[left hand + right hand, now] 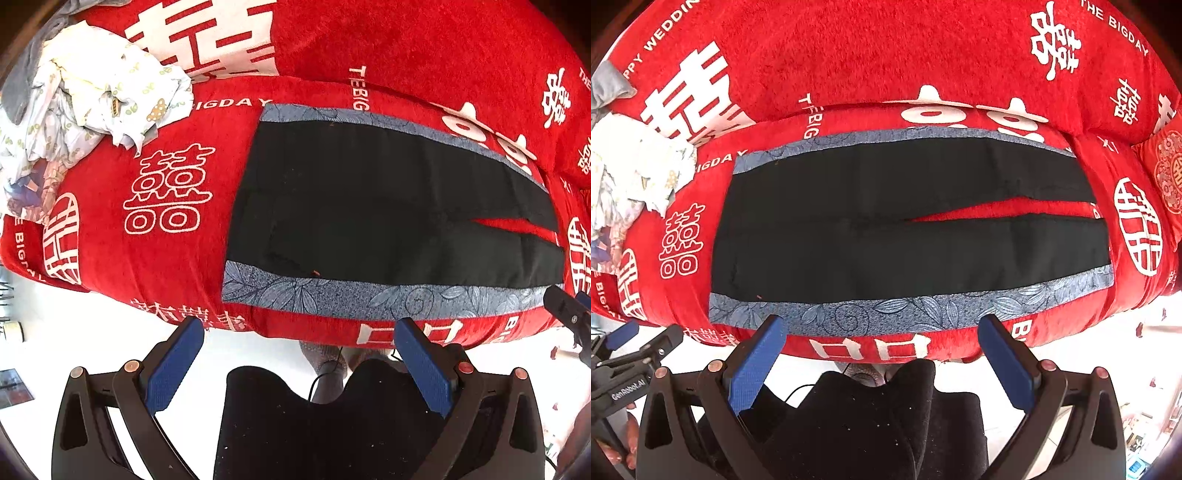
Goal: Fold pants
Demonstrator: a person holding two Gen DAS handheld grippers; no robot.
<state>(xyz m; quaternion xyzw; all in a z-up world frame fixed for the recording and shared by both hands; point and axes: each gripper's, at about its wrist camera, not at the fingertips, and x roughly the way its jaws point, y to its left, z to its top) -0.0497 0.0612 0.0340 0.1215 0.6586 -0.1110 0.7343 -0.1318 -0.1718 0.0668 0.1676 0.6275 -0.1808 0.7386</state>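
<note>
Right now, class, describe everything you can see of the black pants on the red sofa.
The black pants lie flat and spread out on the red sofa seat, not yet folded. They look like a smooth woven fabric, with a blue-grey leaf-patterned stripe down each outer side. The waist end is at the left; the two legs run right, parted by a narrow wedge of red. Neither open gripper, left or right, touches them.

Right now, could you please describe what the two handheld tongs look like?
Both the left tongs and right tongs have black angular linkage frames with copper-coloured pivot pins and flat, blue, textured pads. Seen from the right wrist camera, the left tongs' black body carries white "GenRobot.AI" lettering. A thin black cable runs below, near the person's dark trousers.
</note>
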